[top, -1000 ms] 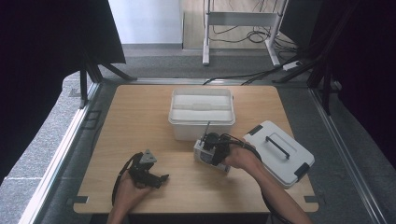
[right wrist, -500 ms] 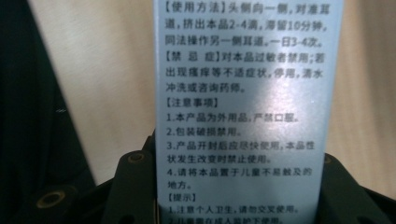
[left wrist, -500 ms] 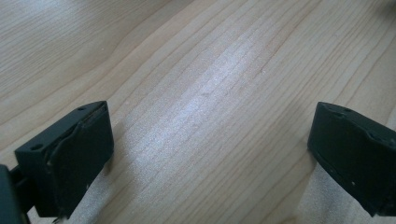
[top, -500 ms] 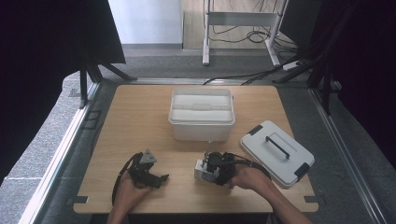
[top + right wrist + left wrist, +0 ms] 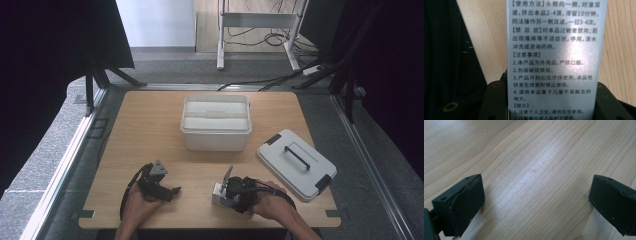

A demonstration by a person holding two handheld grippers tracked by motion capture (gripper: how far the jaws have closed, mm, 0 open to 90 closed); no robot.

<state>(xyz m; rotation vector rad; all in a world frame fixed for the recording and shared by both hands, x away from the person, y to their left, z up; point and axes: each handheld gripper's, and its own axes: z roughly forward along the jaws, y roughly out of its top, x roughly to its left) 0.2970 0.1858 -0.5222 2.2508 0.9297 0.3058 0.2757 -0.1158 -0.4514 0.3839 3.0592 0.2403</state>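
My right gripper (image 5: 550, 100) is shut on a slim silvery carton (image 5: 554, 42) printed with black text, which stands up between its jaws over the wooden table (image 5: 619, 50). In the high view the right gripper (image 5: 229, 189) lies near the table's front edge, and the carton (image 5: 228, 175) pokes out toward the bin. My left gripper (image 5: 536, 202) is open, its jaws wide apart just above bare wood. The high view has the left gripper (image 5: 169, 191) at the front left, held by a hand.
A white open bin (image 5: 216, 134) stands at the middle of the table (image 5: 145, 130). Its pale lid (image 5: 296, 164), with a handle and black latches, lies flat at the right. Dark curtains and cables surround the table.
My right gripper has moved with the carton from beside the bin and lid back toward the front edge. The left gripper has stayed put.
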